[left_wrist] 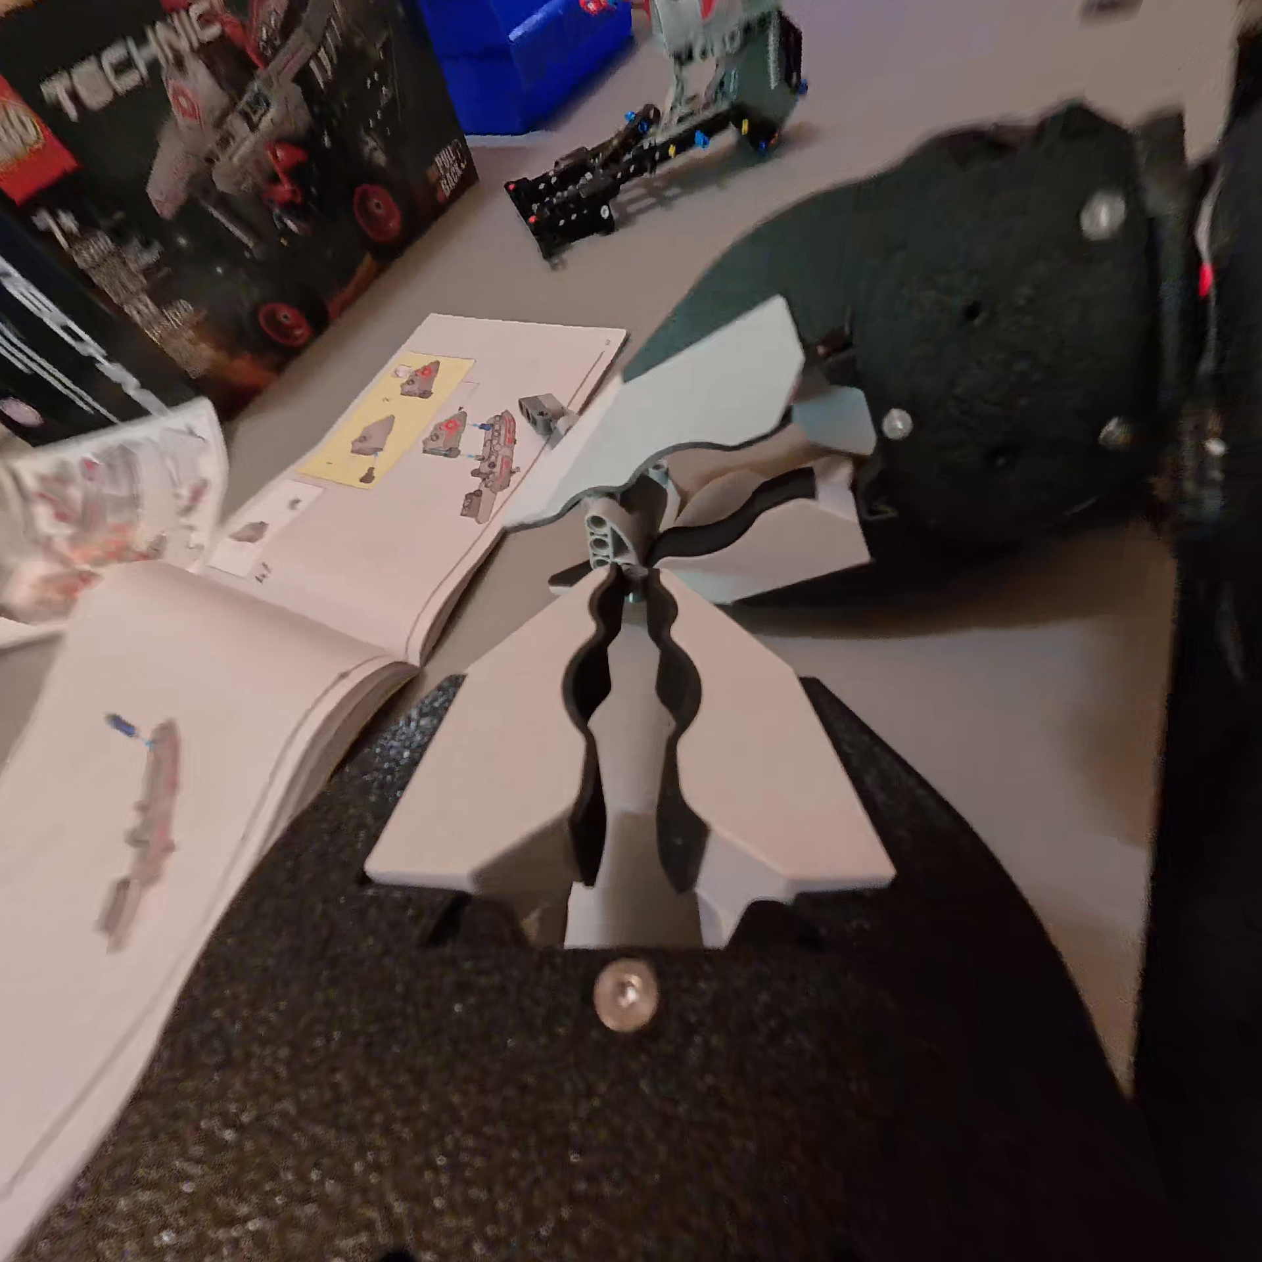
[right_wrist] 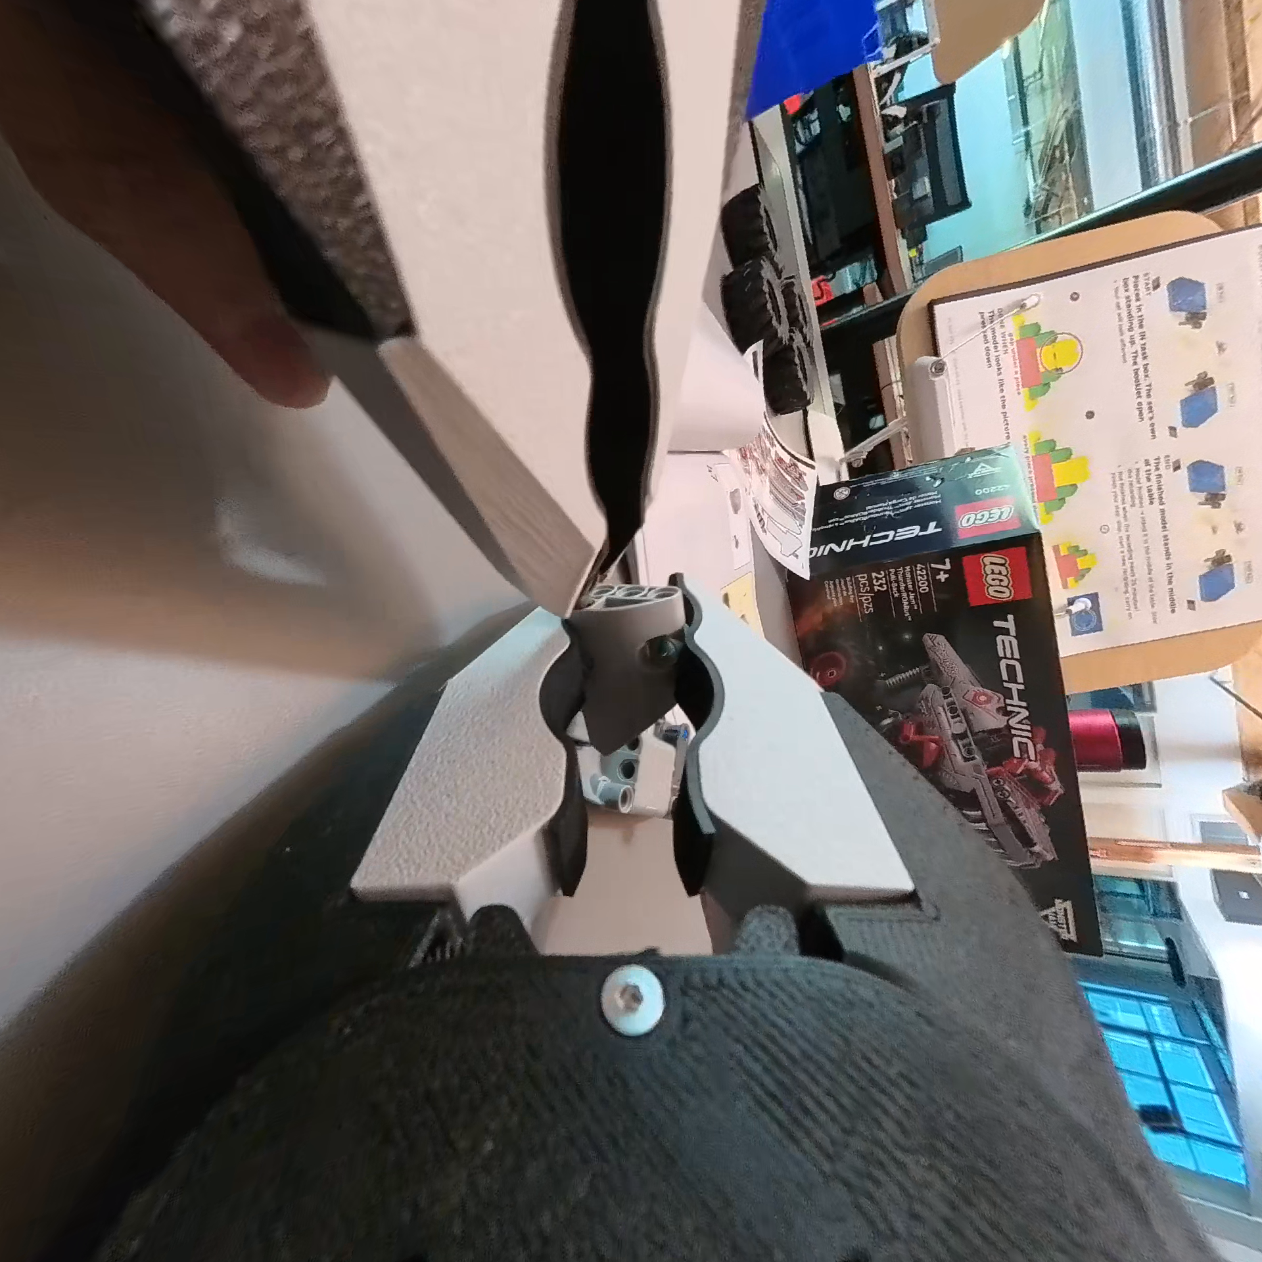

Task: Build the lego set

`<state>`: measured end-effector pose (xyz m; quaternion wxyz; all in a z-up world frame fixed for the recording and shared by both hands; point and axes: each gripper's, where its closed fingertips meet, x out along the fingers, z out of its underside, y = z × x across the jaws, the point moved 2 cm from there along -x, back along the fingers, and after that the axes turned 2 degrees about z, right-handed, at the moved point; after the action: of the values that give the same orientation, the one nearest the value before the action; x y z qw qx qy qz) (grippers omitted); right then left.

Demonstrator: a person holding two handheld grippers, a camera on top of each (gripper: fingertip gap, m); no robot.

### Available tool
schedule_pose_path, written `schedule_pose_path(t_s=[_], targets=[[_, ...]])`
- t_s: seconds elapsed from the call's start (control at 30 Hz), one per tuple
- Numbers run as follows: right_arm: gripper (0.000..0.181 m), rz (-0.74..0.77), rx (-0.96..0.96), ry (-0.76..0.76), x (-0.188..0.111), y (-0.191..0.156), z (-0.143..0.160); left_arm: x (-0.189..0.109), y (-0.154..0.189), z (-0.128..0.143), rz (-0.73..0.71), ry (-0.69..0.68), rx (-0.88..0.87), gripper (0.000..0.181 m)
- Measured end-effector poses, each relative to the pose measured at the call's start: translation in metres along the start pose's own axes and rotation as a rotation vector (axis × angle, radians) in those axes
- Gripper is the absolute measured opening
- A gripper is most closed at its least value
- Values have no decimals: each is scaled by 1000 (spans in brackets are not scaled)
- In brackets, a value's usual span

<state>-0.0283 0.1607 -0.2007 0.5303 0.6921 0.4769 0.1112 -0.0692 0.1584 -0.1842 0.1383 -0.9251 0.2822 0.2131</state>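
At centre frame of the left wrist view, the left hand-held gripper (left_wrist: 632, 580) pinches the lower end of a grey lego piece (left_wrist: 602, 539), its tips nearly closed. From the right, the right hand-held gripper (left_wrist: 655, 505) clamps the same piece above the bench (left_wrist: 888, 683). An open instruction booklet (left_wrist: 382, 492) lies at left.

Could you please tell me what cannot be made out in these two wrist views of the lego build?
- Left wrist view: what the left tongs pinch, if anything; the tips hide it.
- Left wrist view: the half-built model is motion-blurred, details lost.
- Right wrist view: the grey piece in the right tongs is partly covered by the pads.
- Left wrist view: the blue bin is cut off by the top edge.
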Motion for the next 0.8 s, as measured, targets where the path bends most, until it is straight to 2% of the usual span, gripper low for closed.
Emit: schedule_pose_path(t_s=[0.07, 0.27, 0.37, 0.47, 0.57, 0.7, 0.8], targets=[[22, 27, 35, 28, -3, 6, -3, -3, -2, -6, 77, 55, -136, 5], [21, 80, 72, 81, -9, 17, -7, -7, -2, -15, 154, 129, -215, 6], [22, 95, 41, 81, -9, 18, -7, -7, -2, -14, 166, 124, -224, 5], [22, 105, 39, 99, -11, 20, -10, -9, -2, -16, 242, 155, -339, 5], [22, 102, 18, 95, -10, 18, -9, -8, -1, -15, 227, 138, -314, 5], [22, 92, 32, 148, -14, 18, -14, -12, 0, -17, 301, 166, -325, 6], [21, 68, 85, 174, -15, 19, -16, -14, 1, -19, 277, 180, -241, 6]])
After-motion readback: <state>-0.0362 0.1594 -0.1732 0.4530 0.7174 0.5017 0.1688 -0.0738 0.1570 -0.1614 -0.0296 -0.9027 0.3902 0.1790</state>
